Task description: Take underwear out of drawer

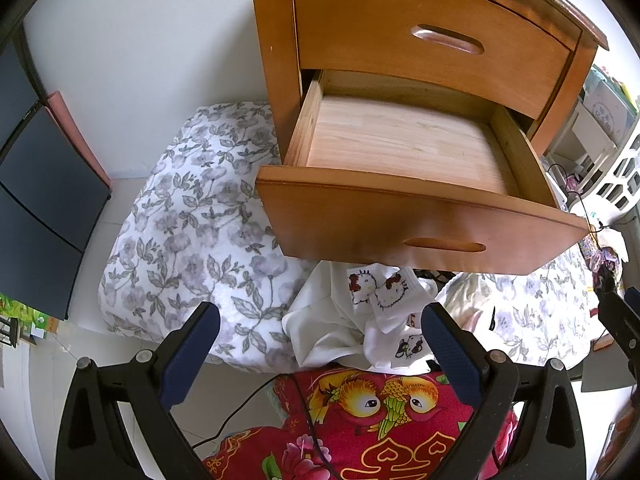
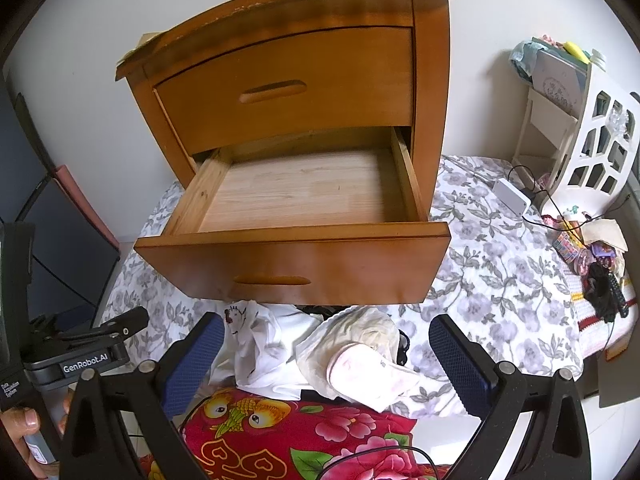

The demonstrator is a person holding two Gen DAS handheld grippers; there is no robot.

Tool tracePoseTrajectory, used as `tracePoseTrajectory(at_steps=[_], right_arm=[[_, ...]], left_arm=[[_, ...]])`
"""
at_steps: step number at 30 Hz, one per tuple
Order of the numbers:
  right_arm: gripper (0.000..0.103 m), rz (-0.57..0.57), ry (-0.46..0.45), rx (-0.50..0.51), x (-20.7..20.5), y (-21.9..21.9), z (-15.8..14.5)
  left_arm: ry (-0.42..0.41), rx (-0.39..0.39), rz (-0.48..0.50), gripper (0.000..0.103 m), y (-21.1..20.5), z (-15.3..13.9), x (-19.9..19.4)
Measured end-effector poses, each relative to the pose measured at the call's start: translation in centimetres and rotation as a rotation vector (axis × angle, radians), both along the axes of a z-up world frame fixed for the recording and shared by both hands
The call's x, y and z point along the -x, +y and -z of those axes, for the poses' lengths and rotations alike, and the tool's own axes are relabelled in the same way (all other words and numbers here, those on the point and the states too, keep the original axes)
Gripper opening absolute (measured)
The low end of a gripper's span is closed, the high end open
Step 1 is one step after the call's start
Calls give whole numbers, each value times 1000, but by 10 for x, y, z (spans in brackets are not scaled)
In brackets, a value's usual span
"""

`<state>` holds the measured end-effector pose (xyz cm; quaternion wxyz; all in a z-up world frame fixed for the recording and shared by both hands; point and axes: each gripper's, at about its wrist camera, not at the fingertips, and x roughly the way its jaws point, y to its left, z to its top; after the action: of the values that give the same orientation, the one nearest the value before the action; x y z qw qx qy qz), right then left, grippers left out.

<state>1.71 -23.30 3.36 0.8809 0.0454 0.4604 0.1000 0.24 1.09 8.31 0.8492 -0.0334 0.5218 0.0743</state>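
So the wooden nightstand [image 2: 288,92] is taking up most of both views, sitting on a grey floral bedsheet [image 1: 192,220], and its top is getting cut off by the frame edge in the left wrist view. The upper drawer [image 2: 288,88] is sitting closed. The lower drawer [image 2: 296,216] is hanging pulled way out and it's showing nothing but bare wood bottom [image 1: 400,140], though the back corners are sitting in shadow so I can't see right into them.

The underwear [image 2: 360,356] is lying outside the drawer, in a heap on the bed just in front of and partly under the drawer front, so the back of the pile is getting hidden. There's a white piece with cartoon cat prints [image 1: 380,292], plus a cream one and a pinkish one that's folded over. How many pieces in total, can't tell. A red floral quilt [image 2: 304,432] is sitting nearest the cameras, touching the pile.

The left gripper [image 1: 320,352] and the right gripper [image 2: 328,364] are both hovering over the heap with jaws spread wide, gripping nothing. Off to the right a white slatted rack [image 2: 592,148] and some clutter are looking too warped to make out.
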Motion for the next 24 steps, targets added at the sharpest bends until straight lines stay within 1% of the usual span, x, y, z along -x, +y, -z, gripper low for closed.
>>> tracePoseTrajectory(at_steps=[24], right_arm=[[103,7,5,-2,-1,-1,3]], left_arm=[[2,2,-7,101,3,2,-2]])
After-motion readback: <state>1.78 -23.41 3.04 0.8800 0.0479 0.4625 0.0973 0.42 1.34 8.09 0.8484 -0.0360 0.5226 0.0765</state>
